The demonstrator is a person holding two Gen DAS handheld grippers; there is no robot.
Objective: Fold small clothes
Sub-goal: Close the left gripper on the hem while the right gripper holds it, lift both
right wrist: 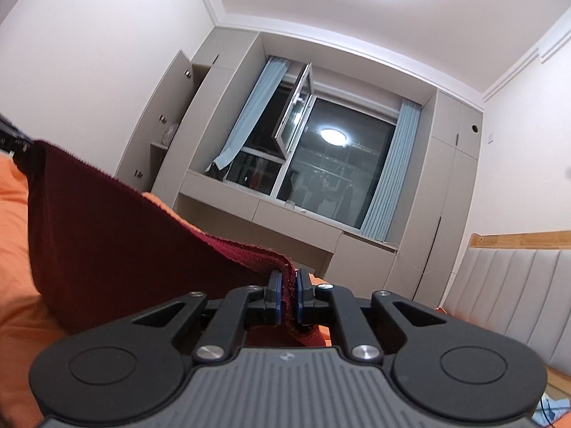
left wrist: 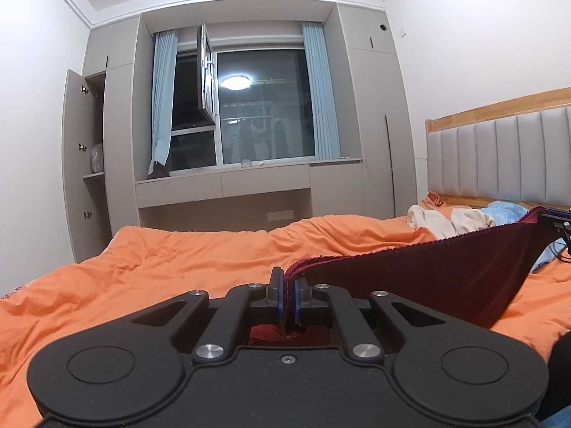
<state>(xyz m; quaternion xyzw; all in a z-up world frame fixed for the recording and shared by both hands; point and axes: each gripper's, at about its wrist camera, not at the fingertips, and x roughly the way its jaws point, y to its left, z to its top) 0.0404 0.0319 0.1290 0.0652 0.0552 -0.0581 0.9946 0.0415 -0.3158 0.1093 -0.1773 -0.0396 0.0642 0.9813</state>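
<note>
A dark red knitted garment (left wrist: 421, 274) hangs stretched in the air between my two grippers, above the orange bed cover (left wrist: 171, 260). My left gripper (left wrist: 288, 278) is shut on one corner of it, the cloth pinched between the blue pads. My right gripper (right wrist: 288, 281) is shut on the opposite corner of the dark red garment (right wrist: 117, 228). In the left wrist view the right gripper (left wrist: 560, 226) shows at the far right edge. In the right wrist view the left gripper (right wrist: 14, 142) shows at the far left edge.
Several other clothes, cream (left wrist: 453, 221) and light blue (left wrist: 506, 210), lie crumpled by the padded grey headboard (left wrist: 499, 157). Beyond the bed stand a window (left wrist: 264, 114) with blue curtains and grey cupboards, one door (left wrist: 76, 164) open at the left.
</note>
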